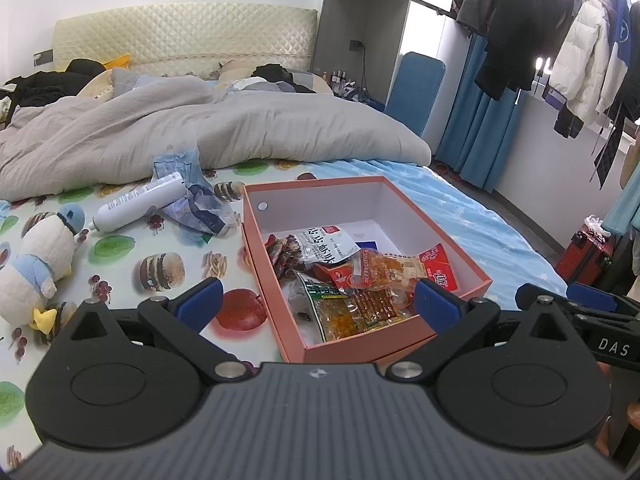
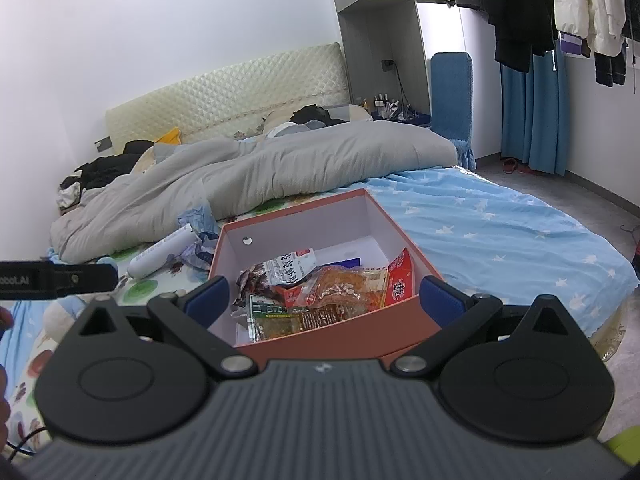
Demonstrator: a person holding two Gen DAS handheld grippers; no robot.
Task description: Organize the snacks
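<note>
Because the snack packets (image 1: 352,280) already lie heaped inside the orange box (image 1: 372,346), both the left gripper (image 1: 318,300) and right gripper (image 2: 325,294) hover spread wide, empty.

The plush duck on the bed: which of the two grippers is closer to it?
Left. The left gripper hangs open just right of the plush duck, while the right gripper, also open, sits beyond the orange box, further from it.

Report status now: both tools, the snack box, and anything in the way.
Left tool open, empty. Right tool open, empty. Snack packets piled in the orange box on the bed. White bottle and plush toy lie left of the box, not blocking.
</note>
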